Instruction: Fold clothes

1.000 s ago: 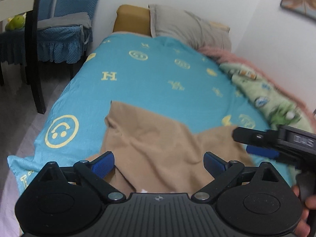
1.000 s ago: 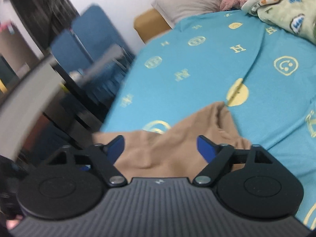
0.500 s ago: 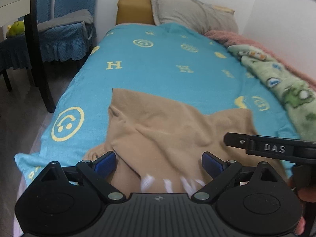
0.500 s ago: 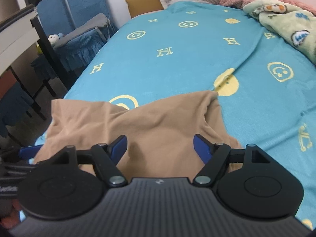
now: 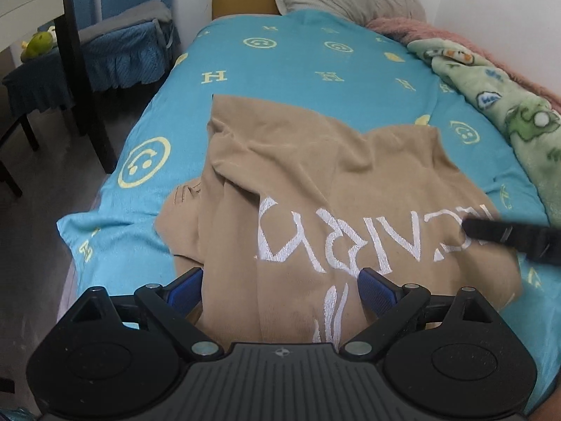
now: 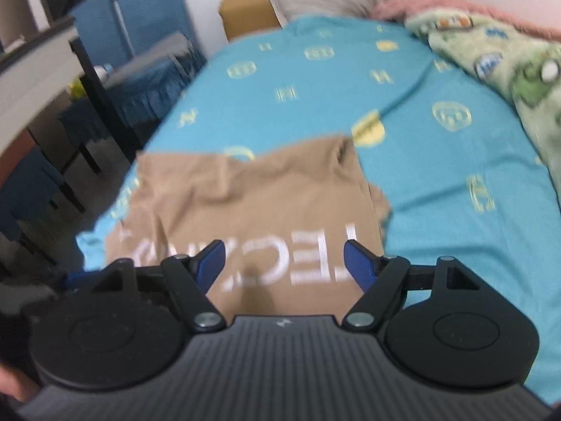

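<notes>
The tan shirt [image 5: 326, 189] lies spread on the near end of the bed [image 5: 280, 66], print side up with its white lettering [image 5: 336, 238] upside-down to the cameras — so its far edge points toward the pillows and its near part runs under both tools. It is open but not smooth: a ridge of creases runs down its left side, and a rumpled flap sticks out there onto the teal cover. That lie suits a garment laid out for squaring before a fold, though nothing shows a fold made. The left gripper [image 5: 280, 291] hangs low over the near cloth, its blue pads wide apart and holding nothing. The right gripper [image 6: 280, 263] does likewise over the right half, also wide and empty — its view is blurred. A green blanket [image 5: 508, 105] lies along the wall side, well apart from the shirt.
</notes>
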